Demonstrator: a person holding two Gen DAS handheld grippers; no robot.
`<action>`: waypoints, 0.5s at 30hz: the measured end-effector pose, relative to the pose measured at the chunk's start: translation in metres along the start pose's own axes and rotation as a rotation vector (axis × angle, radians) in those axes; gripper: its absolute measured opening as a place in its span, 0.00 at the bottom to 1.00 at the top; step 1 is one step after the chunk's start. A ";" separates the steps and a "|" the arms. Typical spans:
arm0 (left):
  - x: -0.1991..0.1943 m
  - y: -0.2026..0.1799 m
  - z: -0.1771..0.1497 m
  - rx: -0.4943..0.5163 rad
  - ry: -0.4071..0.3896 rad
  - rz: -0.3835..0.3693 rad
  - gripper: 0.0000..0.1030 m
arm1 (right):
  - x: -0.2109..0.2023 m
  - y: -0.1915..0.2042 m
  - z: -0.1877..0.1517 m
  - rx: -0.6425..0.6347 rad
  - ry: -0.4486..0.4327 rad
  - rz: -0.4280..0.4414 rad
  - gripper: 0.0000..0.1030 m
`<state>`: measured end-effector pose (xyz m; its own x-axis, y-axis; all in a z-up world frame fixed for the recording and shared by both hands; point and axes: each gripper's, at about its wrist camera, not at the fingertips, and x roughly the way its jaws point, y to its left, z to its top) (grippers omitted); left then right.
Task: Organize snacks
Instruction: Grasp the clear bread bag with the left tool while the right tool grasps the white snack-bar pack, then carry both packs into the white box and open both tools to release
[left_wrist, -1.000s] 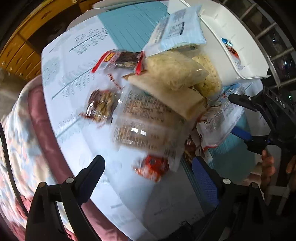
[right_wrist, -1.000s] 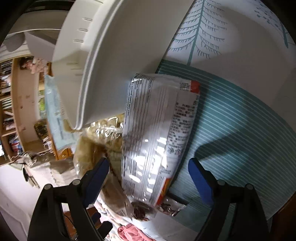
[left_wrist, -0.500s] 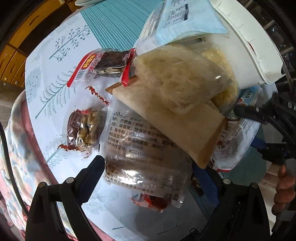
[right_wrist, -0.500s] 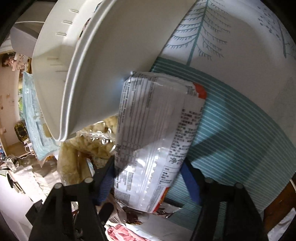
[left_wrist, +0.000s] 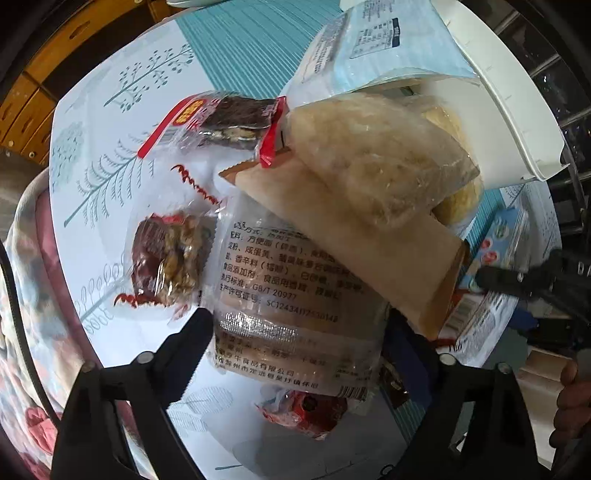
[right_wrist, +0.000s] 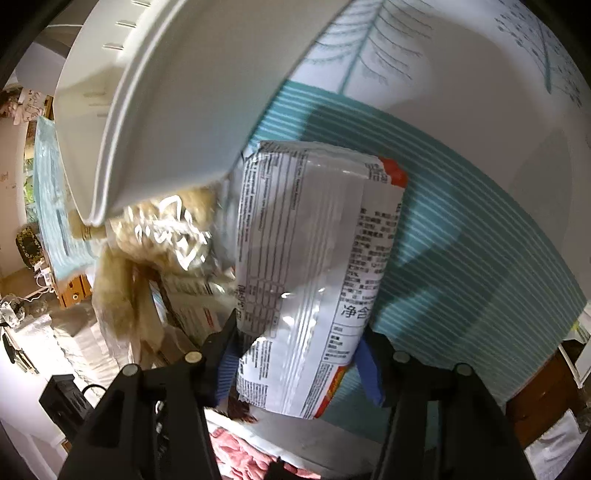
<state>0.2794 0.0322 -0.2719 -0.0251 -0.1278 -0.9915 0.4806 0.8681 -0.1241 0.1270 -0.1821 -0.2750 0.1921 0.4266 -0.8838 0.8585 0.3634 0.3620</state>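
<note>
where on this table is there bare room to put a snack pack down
Bare tablecloth lies left of the snack pile, between the red-edged packet and the table edge. In the right wrist view, the teal striped patch right of the white printed packet is free too. It is crowded by the white bin, where packs overlap.

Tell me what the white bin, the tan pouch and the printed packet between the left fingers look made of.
White bin: matte moulded plastic, likely, with slotted rim. Tan pouch: looks like kraft paper, dull and creased. Printed packet: clear glossy plastic film, showing glare.
</note>
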 end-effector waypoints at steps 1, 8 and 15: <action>-0.001 0.003 -0.003 -0.008 0.001 -0.008 0.80 | 0.001 -0.003 -0.003 0.007 0.014 0.000 0.54; 0.000 0.024 -0.023 -0.098 0.064 -0.040 0.71 | 0.004 -0.012 -0.021 0.004 0.064 0.013 0.53; -0.011 0.035 -0.065 -0.164 0.110 -0.055 0.71 | -0.007 0.001 -0.033 -0.109 0.103 0.031 0.53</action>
<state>0.2393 0.0953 -0.2684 -0.1475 -0.1313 -0.9803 0.3272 0.9289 -0.1736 0.1112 -0.1578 -0.2584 0.1628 0.5199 -0.8386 0.7951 0.4341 0.4235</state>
